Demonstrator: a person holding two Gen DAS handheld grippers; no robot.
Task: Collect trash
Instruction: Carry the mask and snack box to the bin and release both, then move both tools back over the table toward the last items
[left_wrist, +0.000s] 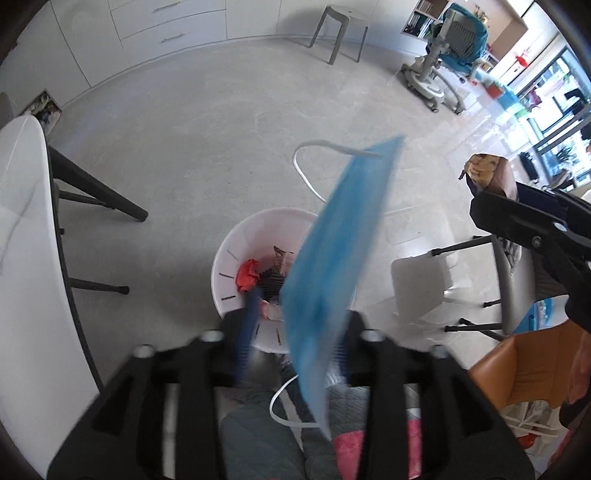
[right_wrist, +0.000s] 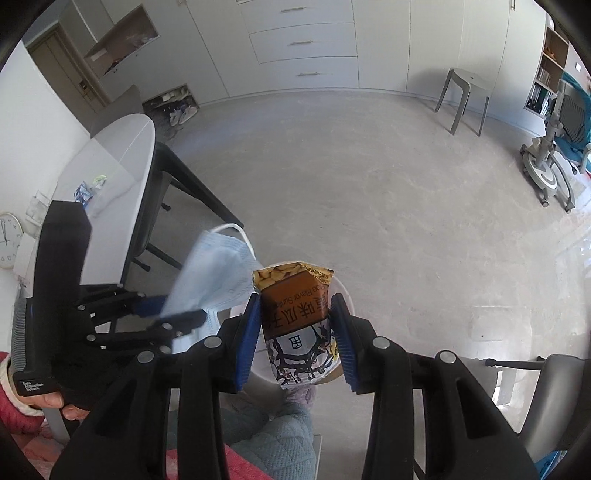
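Observation:
A blue face mask (left_wrist: 332, 251) hangs blurred between the fingers of my left gripper (left_wrist: 301, 306), directly over a white bin (left_wrist: 229, 266). The jaws stand apart and the pads do not press on the mask. The bin holds a red crumpled scrap (left_wrist: 247, 275) and a brown wrapper (left_wrist: 279, 258). My right gripper (right_wrist: 295, 301) is shut on a brown snack packet (right_wrist: 295, 306), above the bin's rim (right_wrist: 345, 291). In the right wrist view the left gripper (right_wrist: 184, 308) sits to the left with the mask (right_wrist: 214, 273) loose between its fingers. At the right edge of the left wrist view are the right gripper (left_wrist: 484, 195) and the packet (left_wrist: 487, 170).
A white table (left_wrist: 29, 221) on black legs stands left of the bin. A grey chair (left_wrist: 417, 280) and a tan seat (left_wrist: 517, 362) are to the right. A grey stool (left_wrist: 340, 29) and a wheeled chair (left_wrist: 443, 55) stand far across the floor. A person's quilted trousers (left_wrist: 258, 424) are below.

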